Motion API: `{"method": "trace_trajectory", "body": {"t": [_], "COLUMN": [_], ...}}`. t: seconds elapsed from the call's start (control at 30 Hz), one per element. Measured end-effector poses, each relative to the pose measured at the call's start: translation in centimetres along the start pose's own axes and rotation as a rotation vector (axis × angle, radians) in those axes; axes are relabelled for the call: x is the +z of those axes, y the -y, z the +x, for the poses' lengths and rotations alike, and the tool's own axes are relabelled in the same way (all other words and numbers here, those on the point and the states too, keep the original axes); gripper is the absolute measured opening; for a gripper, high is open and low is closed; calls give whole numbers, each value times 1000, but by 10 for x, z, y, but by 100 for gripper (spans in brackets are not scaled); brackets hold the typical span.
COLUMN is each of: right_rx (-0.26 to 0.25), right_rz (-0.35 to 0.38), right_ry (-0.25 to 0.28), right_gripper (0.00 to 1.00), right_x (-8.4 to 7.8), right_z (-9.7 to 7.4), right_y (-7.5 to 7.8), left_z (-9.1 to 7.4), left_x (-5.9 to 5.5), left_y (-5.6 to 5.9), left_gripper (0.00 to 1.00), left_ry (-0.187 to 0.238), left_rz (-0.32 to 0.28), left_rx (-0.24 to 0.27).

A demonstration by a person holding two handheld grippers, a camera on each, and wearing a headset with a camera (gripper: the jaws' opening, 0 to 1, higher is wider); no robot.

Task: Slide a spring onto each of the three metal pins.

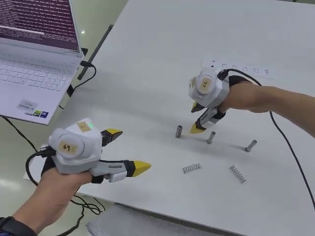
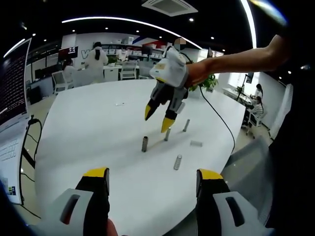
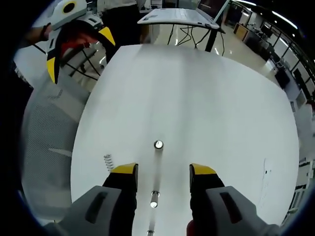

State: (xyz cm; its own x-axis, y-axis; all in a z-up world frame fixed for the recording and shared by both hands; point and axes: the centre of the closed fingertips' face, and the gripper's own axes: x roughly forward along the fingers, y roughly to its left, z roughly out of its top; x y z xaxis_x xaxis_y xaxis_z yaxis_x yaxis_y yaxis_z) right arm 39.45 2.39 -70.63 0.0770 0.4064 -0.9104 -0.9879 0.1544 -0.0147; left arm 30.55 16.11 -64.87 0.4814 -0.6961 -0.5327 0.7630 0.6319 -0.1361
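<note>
2 loose springs point(image 1: 192, 168) nr 3 pins point(image 1: 210, 137)

White table point(image 1: 147, 59), matte. Three metal pins point(image 1: 211, 137) are seen standing in a row right of centre; the leftmost appears ribbed. Two springs point(image 1: 192, 168) are laid loose nearer the front edge, apart from each other. A white power strip point(image 1: 236, 68) is noted far right.
</note>
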Motion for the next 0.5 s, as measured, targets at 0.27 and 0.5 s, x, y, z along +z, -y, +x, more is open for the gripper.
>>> {"method": "trace_trajectory", "body": {"t": [0.27, 0.5], "right_rx": [-32, -59], "right_rz": [67, 123], "right_ry": [76, 158], "right_gripper": [42, 44], "right_x": [-2, -4], "right_z": [-12, -28], "right_y": [1, 2], "left_z": [2, 5], "left_x": [4, 6], "left_y": [3, 4], "left_gripper": [68, 68], "left_ry": [-1, -1], "left_rz": [7, 12], "left_rx": [-8, -11]}}
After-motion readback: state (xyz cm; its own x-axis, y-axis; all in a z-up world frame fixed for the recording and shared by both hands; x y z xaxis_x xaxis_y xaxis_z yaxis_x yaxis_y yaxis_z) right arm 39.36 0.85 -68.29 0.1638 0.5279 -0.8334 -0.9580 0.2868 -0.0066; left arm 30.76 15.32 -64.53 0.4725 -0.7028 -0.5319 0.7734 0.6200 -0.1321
